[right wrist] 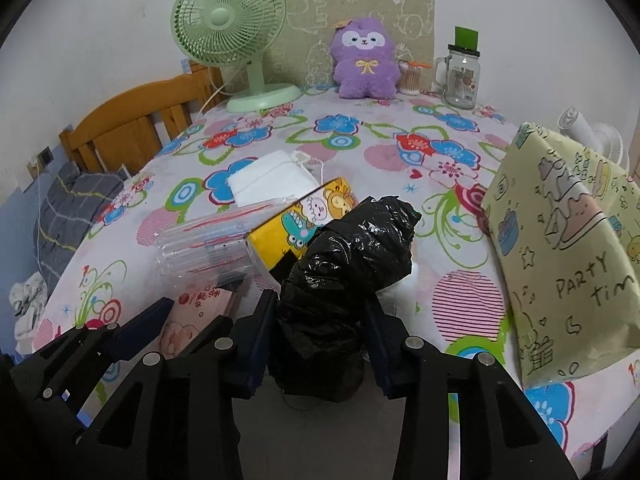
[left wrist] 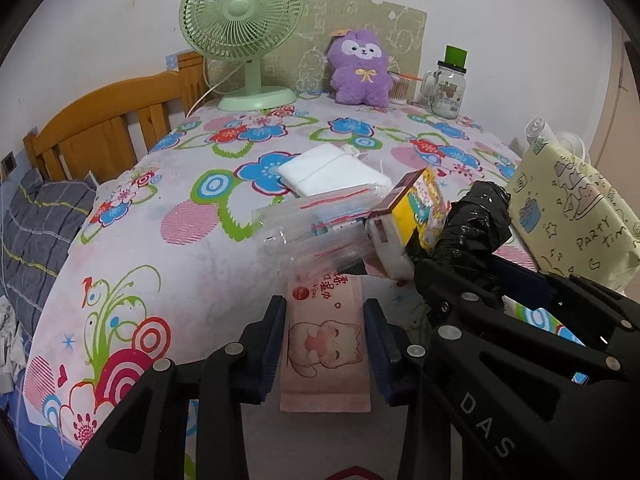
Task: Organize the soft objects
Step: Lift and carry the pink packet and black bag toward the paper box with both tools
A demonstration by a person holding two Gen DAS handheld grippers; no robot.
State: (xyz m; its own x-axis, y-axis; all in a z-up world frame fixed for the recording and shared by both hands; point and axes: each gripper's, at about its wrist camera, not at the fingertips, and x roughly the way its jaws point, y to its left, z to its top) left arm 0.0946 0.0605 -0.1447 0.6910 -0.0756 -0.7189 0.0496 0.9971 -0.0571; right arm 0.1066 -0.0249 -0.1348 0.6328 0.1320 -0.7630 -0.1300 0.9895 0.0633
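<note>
A pink wet-wipes pack [left wrist: 326, 344] with a cat drawing lies flat on the floral tablecloth [left wrist: 168, 240]. My left gripper [left wrist: 322, 308] has a pad against each long side of it, shut on it. A crumpled black plastic bag roll [right wrist: 344, 264] stands between the pads of my right gripper [right wrist: 320, 304], which is shut on it. That roll [left wrist: 476, 220] also shows at the right of the left wrist view. Behind both lie a yellow cartoon tissue pack [right wrist: 304, 216], a clear plastic packet [right wrist: 204, 252] and a white folded bundle [right wrist: 272, 180].
At the back edge stand a green desk fan [left wrist: 240, 20], a purple plush toy [left wrist: 360, 68], a cotton-swab tub [right wrist: 410, 78] and a glass mug jar [left wrist: 448, 88]. A pale yellow gift bag [right wrist: 568, 248] stands on the right. A wooden bed frame [left wrist: 108, 120] is to the left.
</note>
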